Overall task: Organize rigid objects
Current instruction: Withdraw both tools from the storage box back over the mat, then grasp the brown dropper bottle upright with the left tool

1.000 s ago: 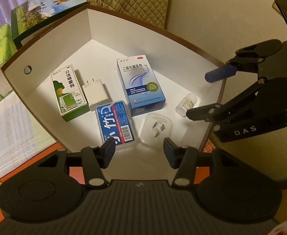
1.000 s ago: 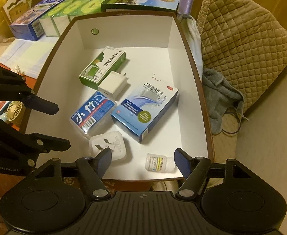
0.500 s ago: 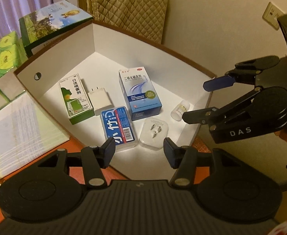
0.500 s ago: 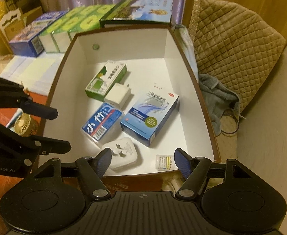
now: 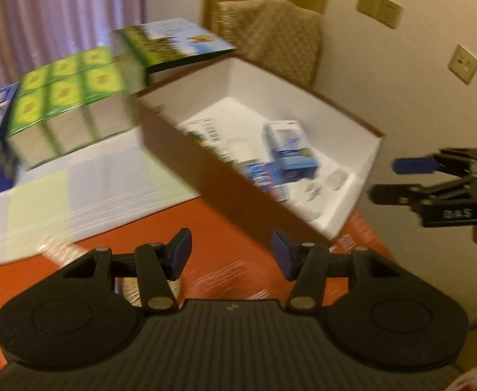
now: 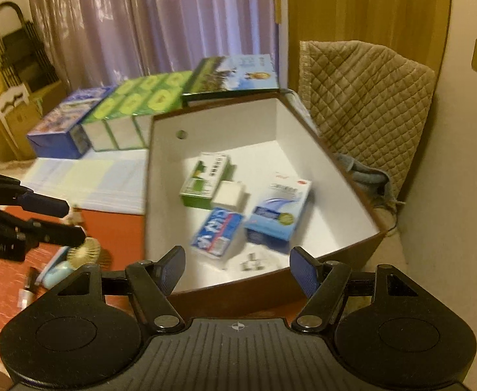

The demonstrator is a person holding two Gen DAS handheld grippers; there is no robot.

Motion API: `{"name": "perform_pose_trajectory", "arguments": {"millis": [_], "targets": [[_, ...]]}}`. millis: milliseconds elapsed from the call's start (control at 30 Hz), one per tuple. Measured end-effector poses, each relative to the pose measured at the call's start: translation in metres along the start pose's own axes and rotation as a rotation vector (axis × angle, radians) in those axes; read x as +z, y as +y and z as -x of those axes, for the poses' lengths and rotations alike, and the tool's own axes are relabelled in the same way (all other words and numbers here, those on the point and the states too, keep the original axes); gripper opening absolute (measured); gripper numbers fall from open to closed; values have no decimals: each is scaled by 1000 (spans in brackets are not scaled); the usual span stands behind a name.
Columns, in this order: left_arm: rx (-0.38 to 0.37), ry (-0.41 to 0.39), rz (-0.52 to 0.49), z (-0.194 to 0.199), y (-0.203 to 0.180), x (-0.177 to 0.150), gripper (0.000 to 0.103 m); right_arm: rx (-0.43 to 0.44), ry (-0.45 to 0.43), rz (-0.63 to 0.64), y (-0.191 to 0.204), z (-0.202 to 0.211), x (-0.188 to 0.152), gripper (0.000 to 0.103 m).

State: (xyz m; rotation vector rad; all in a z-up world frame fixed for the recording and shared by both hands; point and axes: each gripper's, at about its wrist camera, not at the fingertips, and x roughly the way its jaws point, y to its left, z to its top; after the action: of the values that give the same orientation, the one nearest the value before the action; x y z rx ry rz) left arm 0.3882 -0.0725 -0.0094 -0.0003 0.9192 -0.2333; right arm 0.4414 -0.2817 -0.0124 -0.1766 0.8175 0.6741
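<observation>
A brown box with a white inside [image 6: 165, 176] holds a green carton [image 6: 205, 179], a white charger [image 6: 230, 194], a blue pack [image 6: 218, 233], a blue-and-white medicine box [image 6: 279, 213] and a white plug adapter [image 6: 253, 262]. My right gripper [image 6: 238, 268] hangs open and empty over the box's near wall. In the blurred left wrist view, my left gripper [image 5: 231, 255] is open and empty above the orange table [image 5: 231, 215], left of the box [image 5: 303, 88]. Each gripper shows in the other's view: left gripper [image 6: 65, 220], right gripper [image 5: 391, 179].
Green tissue boxes [image 6: 140, 104], a blue box [image 6: 65, 123] and a picture-printed box [image 6: 235, 75] stand behind the brown box. A small fan [image 6: 85, 251] and other small items lie on the orange table. Pale sheets [image 6: 85, 179] cover the table's middle. A quilted chair [image 6: 362, 91] stands at right.
Both grippers have drawn back and risen away from the box, still open and empty. The left one has swung left, over the orange table.
</observation>
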Motion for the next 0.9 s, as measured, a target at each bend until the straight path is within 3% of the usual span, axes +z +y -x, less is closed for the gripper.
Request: {"name": "perform_pose_trajectory", "arguments": {"millis": [367,900], "targets": [[107,-6,155,44,87,-58,50,93,11,-6,73,-3,-25,68],[151,109,257,36,129,-137,50,190,164,33,161,-73,-60,68]]}}
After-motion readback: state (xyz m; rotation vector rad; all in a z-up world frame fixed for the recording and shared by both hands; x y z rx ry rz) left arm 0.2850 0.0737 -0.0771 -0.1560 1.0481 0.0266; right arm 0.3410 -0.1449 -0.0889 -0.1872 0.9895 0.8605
